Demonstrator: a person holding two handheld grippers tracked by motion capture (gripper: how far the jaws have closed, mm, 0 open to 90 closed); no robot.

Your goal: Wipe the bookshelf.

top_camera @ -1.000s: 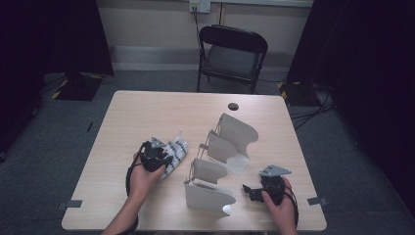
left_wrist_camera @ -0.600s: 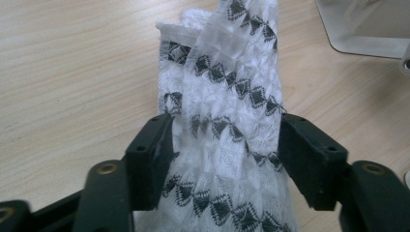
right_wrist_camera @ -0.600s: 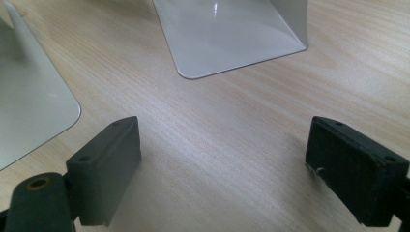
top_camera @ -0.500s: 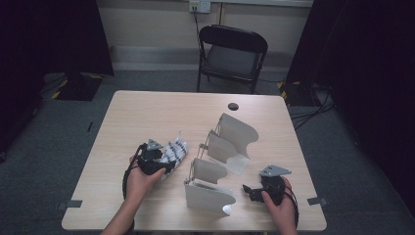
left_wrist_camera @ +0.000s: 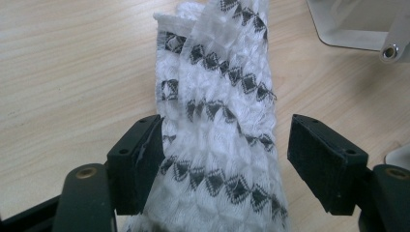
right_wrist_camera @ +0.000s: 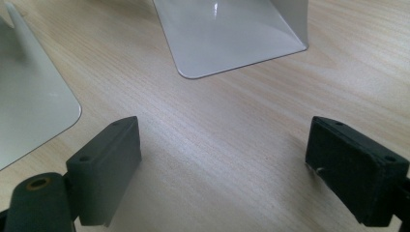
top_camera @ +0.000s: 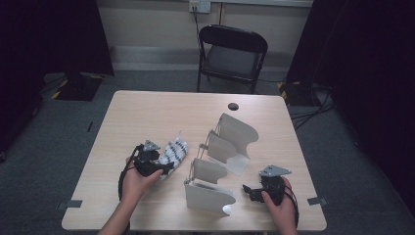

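A white knitted cloth with black diamond stripes (top_camera: 174, 149) lies bunched on the table, left of the white rack. My left gripper (top_camera: 165, 167) points at its near end. In the left gripper view the cloth (left_wrist_camera: 217, 121) runs lengthwise between the jaws of the left gripper (left_wrist_camera: 222, 145). These jaws have just been opening: the left pad still brushes the cloth and the right pad stands clear of it. My right gripper (top_camera: 247, 191) rests near the table's front right, open (right_wrist_camera: 222, 145) over bare wood with nothing between its pads.
A white metal rack of several upright curved plates (top_camera: 230, 147) stands mid-table; its plates (right_wrist_camera: 227, 38) are just ahead of the right gripper. A small black disc (top_camera: 233, 106) lies near the table's (top_camera: 147, 112) far edge. A black folding chair (top_camera: 232, 54) stands beyond.
The left gripper's jaws have spread apart, letting go of the cloth, which now lies loose on the table. The right hand has kept still.
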